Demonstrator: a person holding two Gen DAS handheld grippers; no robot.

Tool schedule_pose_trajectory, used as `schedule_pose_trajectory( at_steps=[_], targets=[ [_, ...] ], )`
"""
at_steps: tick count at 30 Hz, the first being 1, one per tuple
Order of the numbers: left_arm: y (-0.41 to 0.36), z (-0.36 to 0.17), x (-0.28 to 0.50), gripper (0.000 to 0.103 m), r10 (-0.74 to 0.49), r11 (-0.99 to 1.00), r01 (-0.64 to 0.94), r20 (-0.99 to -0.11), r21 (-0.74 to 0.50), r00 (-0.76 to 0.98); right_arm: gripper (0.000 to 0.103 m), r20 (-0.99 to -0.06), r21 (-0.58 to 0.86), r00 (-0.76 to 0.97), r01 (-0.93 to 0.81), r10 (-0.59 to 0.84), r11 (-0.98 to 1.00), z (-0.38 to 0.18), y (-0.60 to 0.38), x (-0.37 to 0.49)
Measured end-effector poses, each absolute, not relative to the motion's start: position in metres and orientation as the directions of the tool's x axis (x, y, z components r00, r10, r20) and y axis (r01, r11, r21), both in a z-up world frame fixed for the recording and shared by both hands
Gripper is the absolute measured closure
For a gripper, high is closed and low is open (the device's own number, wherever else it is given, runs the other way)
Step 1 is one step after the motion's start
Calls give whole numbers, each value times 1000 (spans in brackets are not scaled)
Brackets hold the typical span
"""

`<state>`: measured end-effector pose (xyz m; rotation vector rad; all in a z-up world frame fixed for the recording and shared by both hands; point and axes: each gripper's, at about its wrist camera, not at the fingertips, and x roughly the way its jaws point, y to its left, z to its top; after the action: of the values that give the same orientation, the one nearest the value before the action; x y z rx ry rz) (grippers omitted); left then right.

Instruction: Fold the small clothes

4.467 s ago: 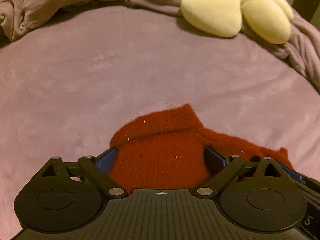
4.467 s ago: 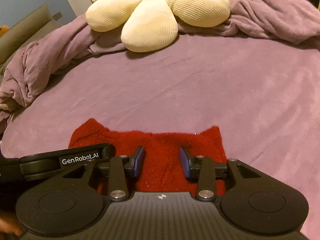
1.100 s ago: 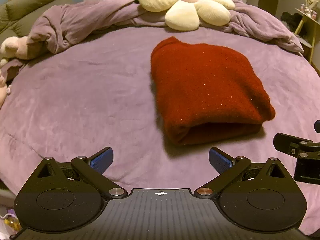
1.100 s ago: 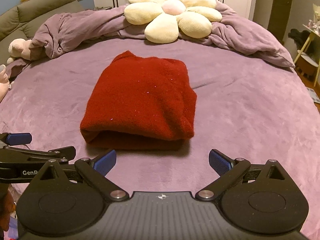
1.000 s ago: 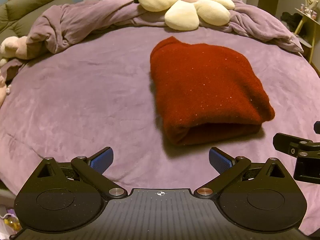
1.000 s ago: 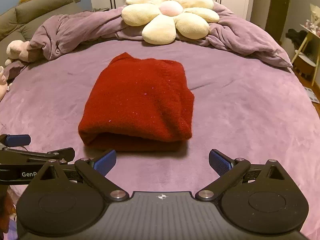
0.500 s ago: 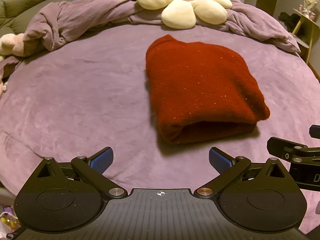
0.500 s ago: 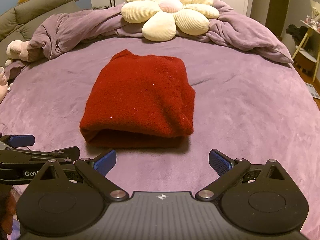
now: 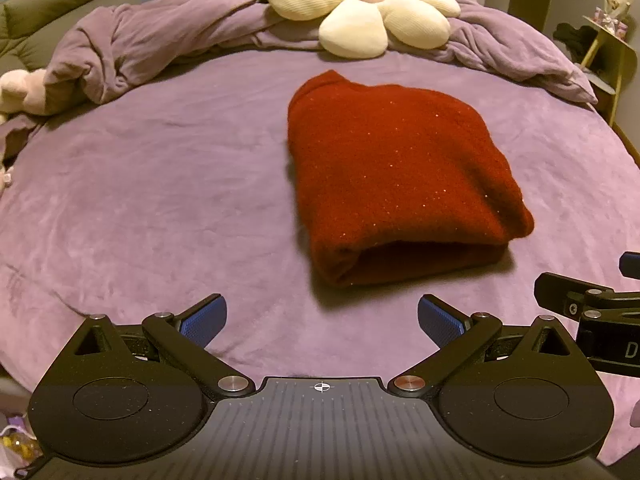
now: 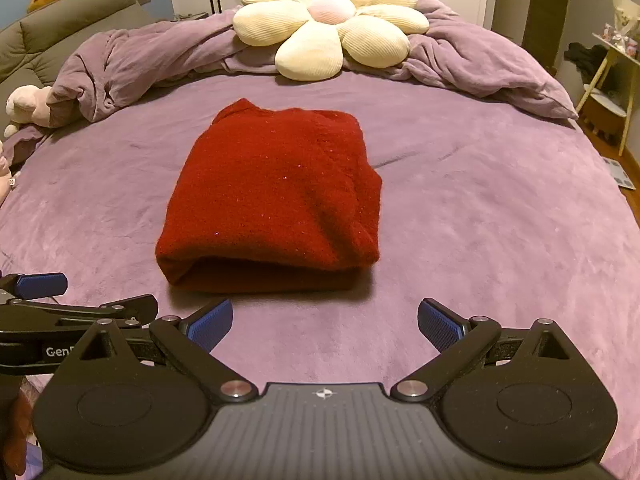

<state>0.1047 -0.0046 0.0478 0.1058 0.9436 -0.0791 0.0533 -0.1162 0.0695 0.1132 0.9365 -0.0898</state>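
A dark red knitted garment (image 9: 396,172) (image 10: 272,196) lies folded into a thick rectangle on the purple bed cover (image 9: 140,184) (image 10: 500,216), its rolled fold edge facing me. My left gripper (image 9: 320,318) hovers open just short of that edge, nothing between its blue pads. My right gripper (image 10: 324,322) is likewise open and empty, a little back from the garment's near edge. Each gripper's side shows at the other view's margin: the right one at the right edge of the left wrist view, the left one at the lower left of the right wrist view.
A cream flower-shaped cushion (image 10: 328,20) and a bunched purple duvet (image 10: 128,64) lie along the far side of the bed. A plush toy (image 10: 24,108) sits at the left edge. A small yellow side table (image 10: 616,80) stands off the bed's right.
Seconds ago both grippers were low on the red garment with jaws narrowed around it. Now both stand open, pulled back, and the garment lies folded. In the last second the views barely shifted.
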Motion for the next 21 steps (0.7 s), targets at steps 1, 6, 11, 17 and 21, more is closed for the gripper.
schedule_pose_trajectory(
  at_steps=[1,6,11,17,21],
  targets=[
    [-5,48,105,0,-22,992,114,-811,55,584,4,-807,58,589,128,-29,990,70,-116,53],
    [-4,49,104,0,-25,992,113,-811,52,585,4,-809,58,587,134,-32,989,71,-116,52],
    [-3,48,104,0,-24,992,115,-815,52,580,4,-811,51,584,130,-35,990,71,-115,52],
    [-5,48,102,0,-25,993,112,-818,49,575,4,-813,46,582,131,-39,990,71,-114,52],
    [-5,49,102,0,-25,993,106,-816,45,577,4,-812,45,582,133,-41,990,72,-114,52]
  ],
)
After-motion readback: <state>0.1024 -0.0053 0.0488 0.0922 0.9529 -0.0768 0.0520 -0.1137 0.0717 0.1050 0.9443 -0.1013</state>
